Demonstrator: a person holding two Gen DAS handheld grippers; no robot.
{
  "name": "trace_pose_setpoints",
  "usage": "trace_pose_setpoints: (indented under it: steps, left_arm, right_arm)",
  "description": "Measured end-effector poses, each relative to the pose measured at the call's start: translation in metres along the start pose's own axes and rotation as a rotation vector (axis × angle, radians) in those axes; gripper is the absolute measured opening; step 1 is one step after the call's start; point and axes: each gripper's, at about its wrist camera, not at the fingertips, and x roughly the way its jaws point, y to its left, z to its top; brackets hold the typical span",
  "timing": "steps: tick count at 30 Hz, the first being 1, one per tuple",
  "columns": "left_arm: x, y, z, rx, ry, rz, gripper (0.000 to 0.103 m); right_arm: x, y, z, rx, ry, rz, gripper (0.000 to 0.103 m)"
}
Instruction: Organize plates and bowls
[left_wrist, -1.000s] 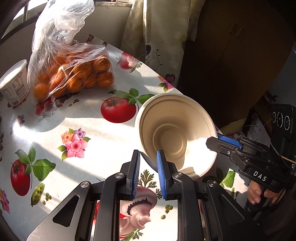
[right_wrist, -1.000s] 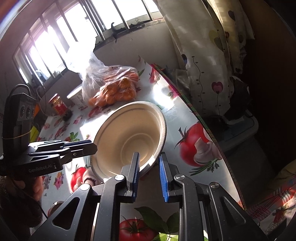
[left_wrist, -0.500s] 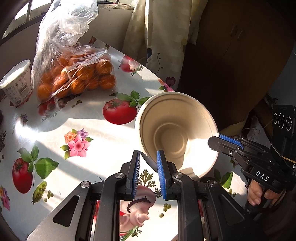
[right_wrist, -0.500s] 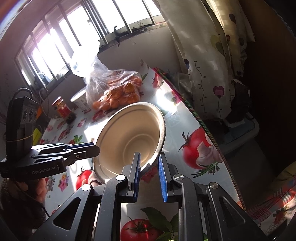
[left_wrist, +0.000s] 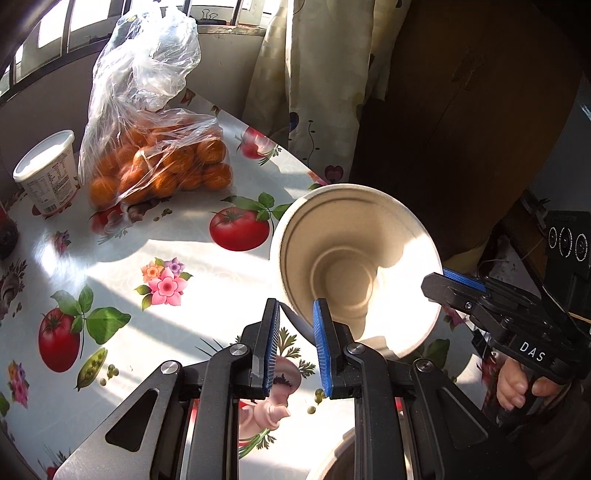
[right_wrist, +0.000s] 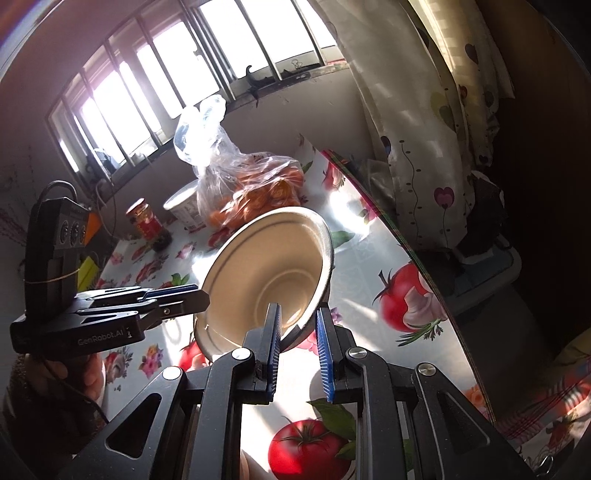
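While sunlight falls across it, a round table (left_wrist: 110, 258) covered in an oilcloth printed with tomatoes, flowers and peas is seen filling most of both views. At its far side, below a barred window (right_wrist: 147, 74), a clear plastic bag of oranges (left_wrist: 159, 166) is set, with a white lidded tub (left_wrist: 48, 173) just to its left and a red-labelled jar (right_wrist: 147, 225) further left. A patterned curtain (left_wrist: 314, 92) is hung to the right of the window.

A beige paper bowl (left_wrist: 354, 273) is held tilted above the near right part of the table, clear of the cloth, its hollow turned toward both cameras. It is gripped from two sides. The left gripper (left_wrist: 295, 343) is clamped on the near left part of the rim, the bowl wall pinched between its blue pads. The right gripper (right_wrist: 297, 347) is clamped on the opposite part of the rim; in its own view, the wall is seen passing between the narrowly spaced pads. Each gripper is seen in the other's view at the bowl's edge, with a person's fingers (left_wrist: 511, 387) wrapped around the handle.
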Motion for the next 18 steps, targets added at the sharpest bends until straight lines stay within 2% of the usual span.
trace_pose_setpoints:
  steps: [18]
  left_arm:
    - [-0.050,-0.009,-0.029,-0.007,-0.059,0.004,0.019]
  right_arm:
    - [-0.037,0.031,-0.020,-0.025,-0.031,0.037,0.018]
